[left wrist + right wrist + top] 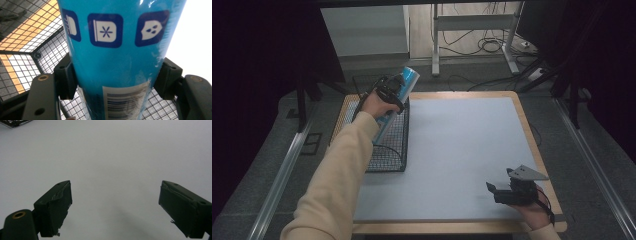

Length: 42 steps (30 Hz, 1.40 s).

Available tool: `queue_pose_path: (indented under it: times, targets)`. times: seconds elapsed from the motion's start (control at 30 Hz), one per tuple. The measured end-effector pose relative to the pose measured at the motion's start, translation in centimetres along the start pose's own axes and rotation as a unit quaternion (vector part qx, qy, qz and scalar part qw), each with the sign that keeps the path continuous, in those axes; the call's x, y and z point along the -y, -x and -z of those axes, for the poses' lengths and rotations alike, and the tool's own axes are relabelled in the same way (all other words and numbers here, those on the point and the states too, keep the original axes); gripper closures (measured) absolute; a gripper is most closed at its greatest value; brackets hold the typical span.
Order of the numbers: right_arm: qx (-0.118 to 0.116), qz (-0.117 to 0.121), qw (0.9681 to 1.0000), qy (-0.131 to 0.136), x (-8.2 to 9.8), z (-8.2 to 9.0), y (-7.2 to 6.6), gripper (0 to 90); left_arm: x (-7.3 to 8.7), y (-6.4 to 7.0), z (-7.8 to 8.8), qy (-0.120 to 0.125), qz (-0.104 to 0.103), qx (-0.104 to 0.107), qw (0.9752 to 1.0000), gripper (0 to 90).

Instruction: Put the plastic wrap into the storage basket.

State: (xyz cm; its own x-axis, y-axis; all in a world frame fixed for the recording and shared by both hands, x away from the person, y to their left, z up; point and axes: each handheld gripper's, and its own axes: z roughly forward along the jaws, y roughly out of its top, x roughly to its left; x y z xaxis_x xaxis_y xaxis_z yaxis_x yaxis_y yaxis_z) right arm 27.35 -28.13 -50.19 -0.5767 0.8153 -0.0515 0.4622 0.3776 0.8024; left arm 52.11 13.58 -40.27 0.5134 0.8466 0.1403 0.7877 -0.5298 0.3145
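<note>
Left gripper (396, 94): raised above the far end of the black wire basket (388, 150), at the left side of the table (527, 135). Jaws clamped on a tall blue cylindrical package (401, 95), one pad pressed against each side. Package tilted, upper end (411, 75) leaning up and away from the person, lower part reaching down into the basket.

Left gripper view: blue glossy package (120, 57) held between both black jaws. Three dark-blue square icons with white symbols printed across the upper part of the wrapper. White barcode label (125, 102) low on the wrapper, between the jaws. Wire mesh of the basket (22, 72) behind and to both sides of the package, wooden table edge visible through the mesh at upper left.

Right gripper (504, 192): held low over the near right corner of the grey table mat (462, 150), well apart from the basket. Grey three-cornered plate (527, 172) on top.

Right gripper view: jaws spread wide apart, nothing between them. Right gripper (115, 212) pointing across the bare grey mat (112, 157). Worn tape visible on the pads (56, 210).

Left forearm in a cream sleeve (337, 175), reaching in from the bottom edge toward the basket.
</note>
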Motion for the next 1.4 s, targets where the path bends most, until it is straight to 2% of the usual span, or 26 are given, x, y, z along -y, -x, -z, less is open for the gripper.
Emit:
queue_pose_path:
  times: [0.07, 0.23, 0.47, 0.6, 0.7, 0.9, 1.07, 1.17, 1.3, 1.4]
  targets:
    - [-0.001, 0.000, 1.0000, -0.001, 0.0, 0.0, 0.0, 11.6, -0.1, 0.1, -0.4, 0.004, 0.006, 0.000, 1.0000, 32.1]
    - [-0.006, 0.003, 1.0000, 0.000, 0.0, 0.0, -0.1, 11.7, -0.6, 0.0, -0.9, -0.005, 0.002, -0.003, 1.0000, 32.1]
    - [-0.008, 0.006, 0.9999, 0.000, 0.1, -0.1, -0.1, 11.6, -0.9, -0.2, -2.0, 0.001, 0.017, -0.009, 0.9998, 32.0]
    - [-0.007, 0.006, 1.0000, -0.001, 0.1, -0.1, -0.1, 11.6, -1.1, -0.3, -2.5, -0.007, 0.018, -0.012, 0.9997, 32.0]
    - [-0.006, 0.007, 1.0000, 0.000, 0.1, -0.1, -0.1, 11.6, -1.0, -0.5, -2.7, -0.002, 0.027, -0.015, 0.9995, 31.9]
    - [-0.006, 0.006, 1.0000, -0.001, 0.1, -0.1, -0.1, 11.7, -0.8, -0.6, -2.8, 0.003, 0.027, -0.023, 0.9994, 31.5]
    - [-0.007, 0.006, 1.0000, -0.001, 0.1, 0.0, -0.2, 11.7, -0.7, -0.7, -1.7, 0.031, 0.036, -0.021, 0.9987, 26.2]
    - [-0.007, 0.007, 0.9999, -0.001, 0.1, -0.1, -0.2, 11.7, -0.4, -0.4, -0.9, 0.037, 0.031, -0.021, 0.9986, 20.3]
    - [-0.006, 0.008, 1.0000, 0.000, 0.0, 0.0, -0.1, 11.7, 0.3, 0.2, 0.2, 0.056, 0.037, -0.013, 0.9976, 15.8]
    - [-0.005, 0.008, 1.0000, 0.000, 0.0, 0.1, -0.2, 11.6, 1.0, 0.7, 1.4, 0.078, 0.037, 0.004, 0.9963, 15.0]
